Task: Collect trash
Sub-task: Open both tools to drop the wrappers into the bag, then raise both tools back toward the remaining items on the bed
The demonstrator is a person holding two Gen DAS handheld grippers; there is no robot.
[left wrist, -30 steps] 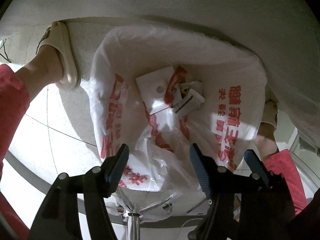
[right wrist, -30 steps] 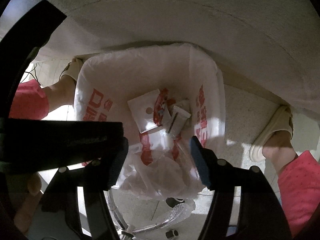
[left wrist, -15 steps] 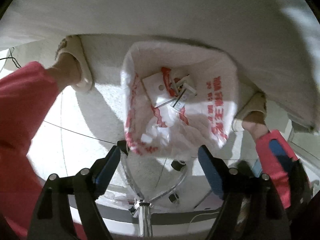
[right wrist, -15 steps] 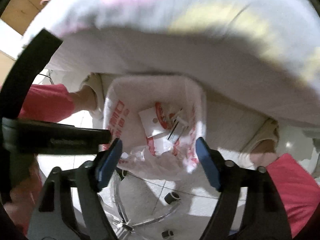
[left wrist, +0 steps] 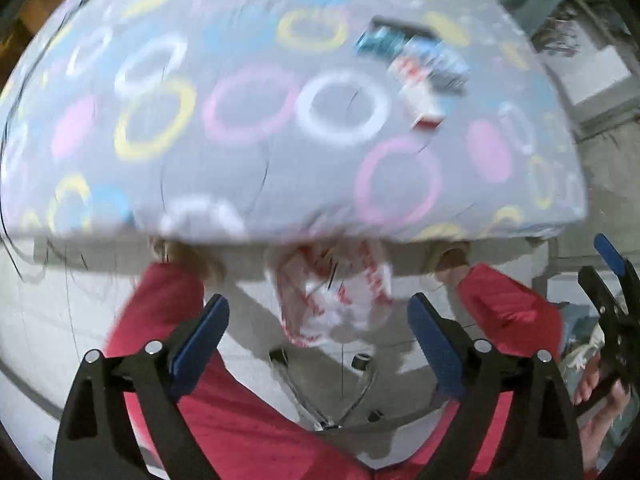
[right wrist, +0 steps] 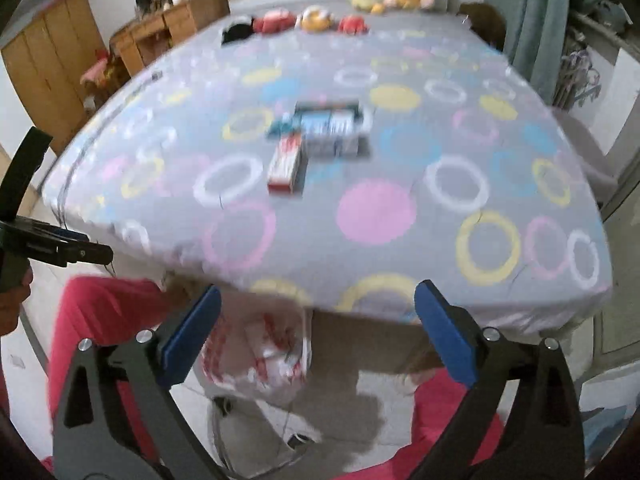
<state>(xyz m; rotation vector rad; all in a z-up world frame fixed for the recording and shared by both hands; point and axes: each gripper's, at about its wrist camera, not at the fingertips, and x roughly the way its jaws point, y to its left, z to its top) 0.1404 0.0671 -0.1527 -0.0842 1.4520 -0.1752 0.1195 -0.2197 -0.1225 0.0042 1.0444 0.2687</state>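
Note:
A white plastic trash bag [left wrist: 336, 296] with red print sits on the floor below the bed edge, also in the right wrist view [right wrist: 256, 356]. On the grey bedsheet with coloured rings [right wrist: 380, 208] lie a red-and-white box [right wrist: 285, 168] and a blue-white box [right wrist: 332, 128]; both boxes show blurred in the left wrist view [left wrist: 416, 68]. My left gripper [left wrist: 316, 344] is open and empty above the bag. My right gripper [right wrist: 316, 332] is open and empty near the bed's front edge.
Plush toys [right wrist: 316, 18] line the far side of the bed. A wooden cabinet [right wrist: 52, 64] stands at the left, curtains [right wrist: 532, 20] at the right. The person's red-trousered legs [left wrist: 160, 304] flank the bag. A chair base [left wrist: 328, 404] stands on the tiled floor.
Both grippers have risen and tilted up from over the bag; the bed top and the boxes on it have come into view. Both stay open.

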